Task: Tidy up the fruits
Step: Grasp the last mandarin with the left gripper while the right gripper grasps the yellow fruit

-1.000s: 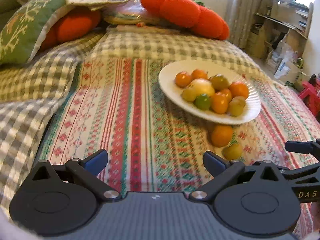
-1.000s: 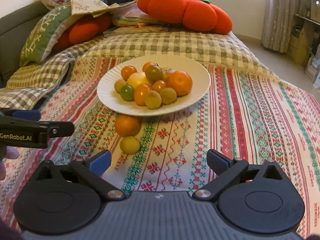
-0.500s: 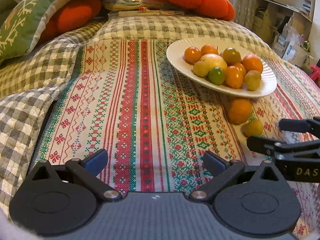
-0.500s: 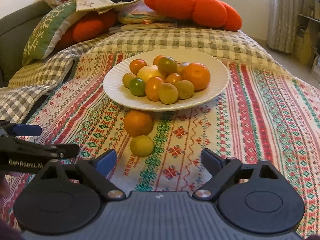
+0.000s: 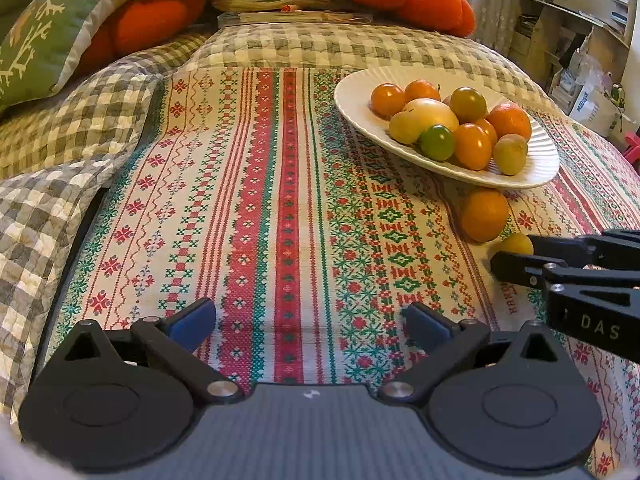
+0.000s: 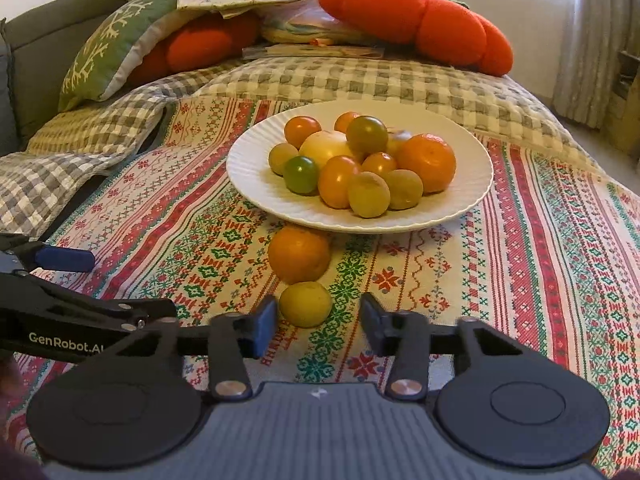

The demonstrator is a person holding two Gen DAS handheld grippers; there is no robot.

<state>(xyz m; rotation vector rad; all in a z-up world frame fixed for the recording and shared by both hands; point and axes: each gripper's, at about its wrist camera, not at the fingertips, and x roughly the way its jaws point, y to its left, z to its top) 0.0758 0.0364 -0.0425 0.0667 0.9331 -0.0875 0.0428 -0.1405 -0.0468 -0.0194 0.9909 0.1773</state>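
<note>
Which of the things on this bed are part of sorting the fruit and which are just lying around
Part of the job:
plate of fruit
loose orange
loose yellow fruit
right gripper, jaws just narrowed, nothing gripped

Just lying about:
red cushion
green pillow
checked quilt
shelves

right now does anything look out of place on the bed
Yes: two fruits lie loose on the patterned cloth rather than on the white plate: an orange tucked against the plate's near rim and a small yellow fruit just in front of it, ahead of the right gripper.
</note>
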